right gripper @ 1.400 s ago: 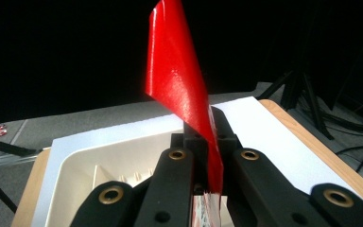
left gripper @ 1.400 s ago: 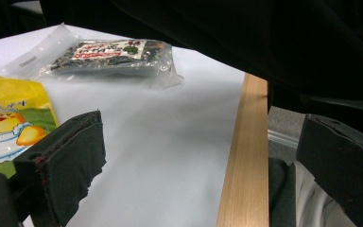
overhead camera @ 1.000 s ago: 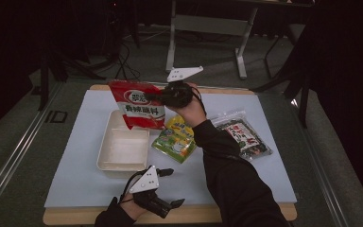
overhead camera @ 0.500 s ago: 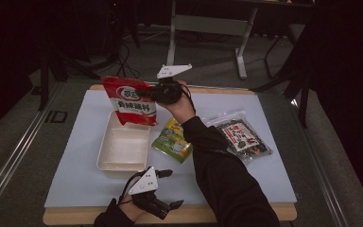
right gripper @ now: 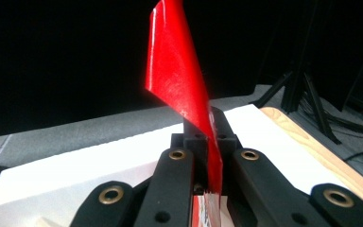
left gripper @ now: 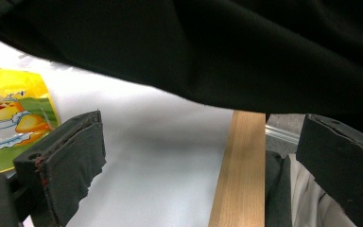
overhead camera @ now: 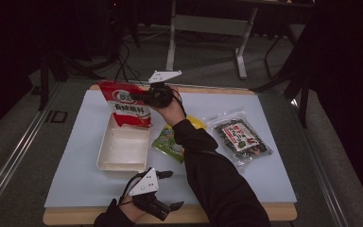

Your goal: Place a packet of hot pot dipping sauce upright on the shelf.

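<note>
A red snack bag [overhead camera: 126,102] hangs above the far end of a white tray [overhead camera: 123,150], its lower edge near the tray's far rim. My right gripper [overhead camera: 142,96] is shut on the bag's top right edge; in the right gripper view the red film [right gripper: 182,90] stands pinched between the closed jaws. My left gripper [overhead camera: 170,189] rests near the table's front edge, jaws wide open with nothing between them; its pads [left gripper: 71,156] frame bare white mat and the wooden table edge [left gripper: 236,175].
A yellow-green snack bag [overhead camera: 170,142] lies right of the tray, partly under the right sleeve [overhead camera: 208,175]. A clear bag of dark seaweed [overhead camera: 238,137] lies farther right. A white mat [overhead camera: 75,165] covers the wooden table. Metal stands rise behind the table.
The right gripper has carried the red bag leftward and down, from above the yellow-green bag to over the tray's far end. The left gripper has stayed put.
</note>
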